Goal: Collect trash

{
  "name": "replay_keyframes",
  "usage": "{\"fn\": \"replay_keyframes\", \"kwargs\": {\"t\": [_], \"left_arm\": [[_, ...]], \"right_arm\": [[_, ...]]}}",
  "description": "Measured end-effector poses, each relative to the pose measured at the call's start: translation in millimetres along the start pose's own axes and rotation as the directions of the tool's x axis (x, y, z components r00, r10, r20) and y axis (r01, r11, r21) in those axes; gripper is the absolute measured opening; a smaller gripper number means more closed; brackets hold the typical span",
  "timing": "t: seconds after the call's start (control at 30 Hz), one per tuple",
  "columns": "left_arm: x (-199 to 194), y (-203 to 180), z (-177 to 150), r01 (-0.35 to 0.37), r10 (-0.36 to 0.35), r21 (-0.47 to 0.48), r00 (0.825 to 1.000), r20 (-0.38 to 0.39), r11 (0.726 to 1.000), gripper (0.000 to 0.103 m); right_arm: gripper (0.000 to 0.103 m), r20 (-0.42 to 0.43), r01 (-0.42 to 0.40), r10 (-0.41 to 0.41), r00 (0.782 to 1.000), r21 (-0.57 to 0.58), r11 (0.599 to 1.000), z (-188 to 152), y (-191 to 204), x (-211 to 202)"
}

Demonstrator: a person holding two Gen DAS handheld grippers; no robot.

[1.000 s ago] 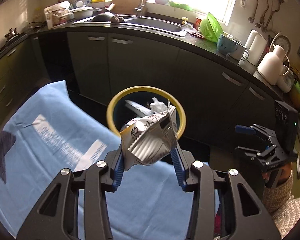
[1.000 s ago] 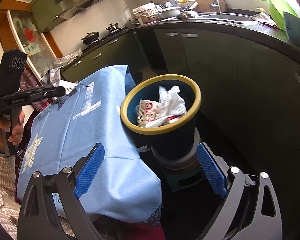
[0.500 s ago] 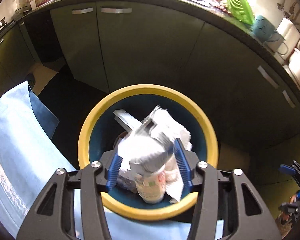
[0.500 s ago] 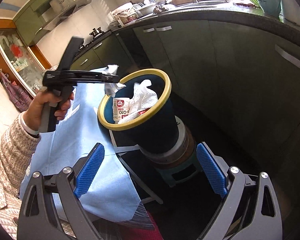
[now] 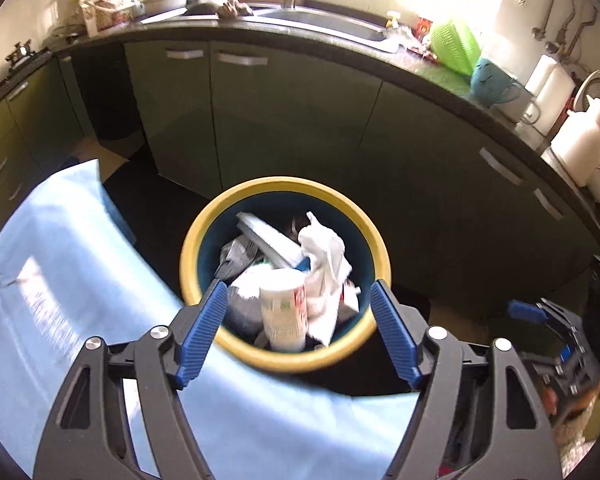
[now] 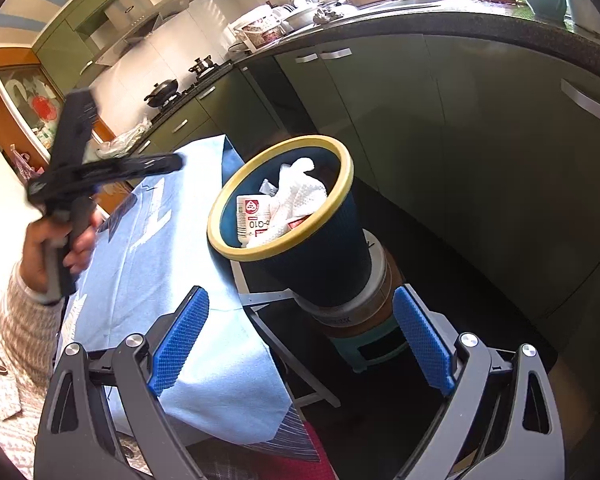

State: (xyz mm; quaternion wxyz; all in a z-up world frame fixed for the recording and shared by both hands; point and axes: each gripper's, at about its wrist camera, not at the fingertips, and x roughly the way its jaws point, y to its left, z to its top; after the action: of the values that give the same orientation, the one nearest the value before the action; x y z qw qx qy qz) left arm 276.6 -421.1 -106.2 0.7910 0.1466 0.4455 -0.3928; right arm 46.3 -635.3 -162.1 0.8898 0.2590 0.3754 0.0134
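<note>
Grippers first. Left gripper [image 5: 298, 312] is pointing down at the trash bin [image 5: 228, 356], its jaws opening wide; the blue pads [image 5: 202, 332] are standing clear on either side of the bin's mouth and pressing on nothing. From the right wrist view the same gripper [image 6: 172, 162] is showing side-on and blurred, gripped by a hand [image 6: 56, 248] in a knitted sleeve [image 6: 16, 320], off to the bin's left and higher than its rim.

Right gripper [image 6: 300, 336] is standing spread wide and empty, its pads [image 6: 180, 340] well apart, aimed toward the bin's base from a lower position. In the left wrist view it [image 5: 540, 316] is appearing small at the right edge, partly blurred.

Trash is sitting inside the bin: a white cup or small tub with printing [image 5: 282, 308], crumpled white tissue [image 5: 326, 256], a crumpled silvery wrapper [image 5: 242, 296] and a flat white strip [image 5: 268, 236]. The printed tub [image 6: 252, 216] and tissue [image 6: 300, 196] are also rising near the rim in the right wrist view.

Bin is dark blue with a yellow rim [image 6: 284, 248], tilted, and resting on a round stand [image 6: 364, 304] on top of a green stool [image 6: 372, 350].

Surroundings: a table covered in blue cloth [image 5: 80, 280] is lying just beside the bin, its edge touching or nearly touching the rim. Green kitchen cabinets [image 5: 284, 120] are running behind, with a sink [image 5: 332, 26] and a cluttered counter above.
</note>
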Motion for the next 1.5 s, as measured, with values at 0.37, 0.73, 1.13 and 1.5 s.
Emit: {"fn": "replay_keyframes", "kwargs": {"t": [0.37,0.73,1.13,1.5], "left_arm": [[-155.9,24.7,-153.1,-0.224,0.262,-0.205,0.947,0.185,0.953,0.096],[-271.4,56.3,-289.0,-0.362,0.502,-0.455,0.832,0.235,0.814,0.096],[-339.2,62.7,-360.5,-0.402,0.619,-0.566,0.741,0.261,0.72,0.096],[-352.9,40.3,-367.6,-0.46,0.663,-0.547,0.703,0.257,0.7,0.096]], "right_arm": [[0.093,-0.023,-0.117,0.115,0.993,-0.145,0.982,-2.0,69.1,6.2],[0.096,-0.033,-0.162,0.16,0.987,-0.336,0.928,-46.2,187.2,-4.8],[0.098,0.074,-0.09,0.147,0.986,-0.503,0.86,-77.5,282.3,-45.4],[0.098,0.14,-0.014,0.103,0.985,-0.526,0.85,-100.7,286.7,-81.8]]}}
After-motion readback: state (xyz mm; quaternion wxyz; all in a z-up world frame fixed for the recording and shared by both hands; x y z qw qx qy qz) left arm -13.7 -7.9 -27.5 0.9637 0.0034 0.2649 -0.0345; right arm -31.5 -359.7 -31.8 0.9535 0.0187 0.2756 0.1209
